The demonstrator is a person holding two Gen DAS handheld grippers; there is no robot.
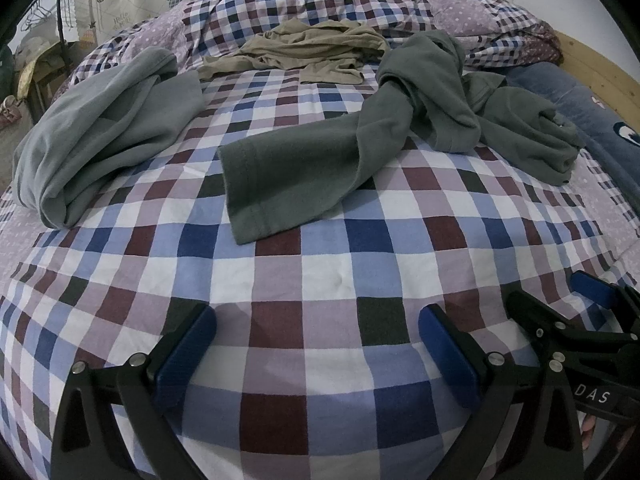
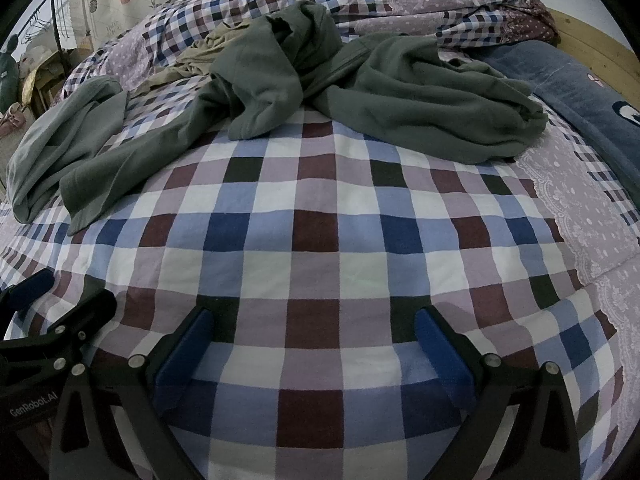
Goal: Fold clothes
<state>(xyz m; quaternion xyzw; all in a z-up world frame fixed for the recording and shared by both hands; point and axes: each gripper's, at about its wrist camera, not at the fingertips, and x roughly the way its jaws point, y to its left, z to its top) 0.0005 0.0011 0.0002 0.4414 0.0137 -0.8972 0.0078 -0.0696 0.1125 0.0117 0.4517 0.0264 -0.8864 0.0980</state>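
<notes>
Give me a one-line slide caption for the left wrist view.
Open left gripper hovers over the checked bedsheet, facing an unfolded dark grey garment, lighter grey garment and tan garment.

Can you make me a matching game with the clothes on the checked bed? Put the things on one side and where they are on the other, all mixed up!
Things:
1. crumpled dark grey-green fleece top
2. bunched light grey garment
3. crumpled beige garment
4. dark blue blanket

Places:
A. far end of the bed, in the middle
B. right edge, by the wooden frame
C. left edge of the bed
D. middle of the bed, one sleeve stretched toward the grippers

Pairs: 1-D, 2-C, 3-A, 4-B
</notes>
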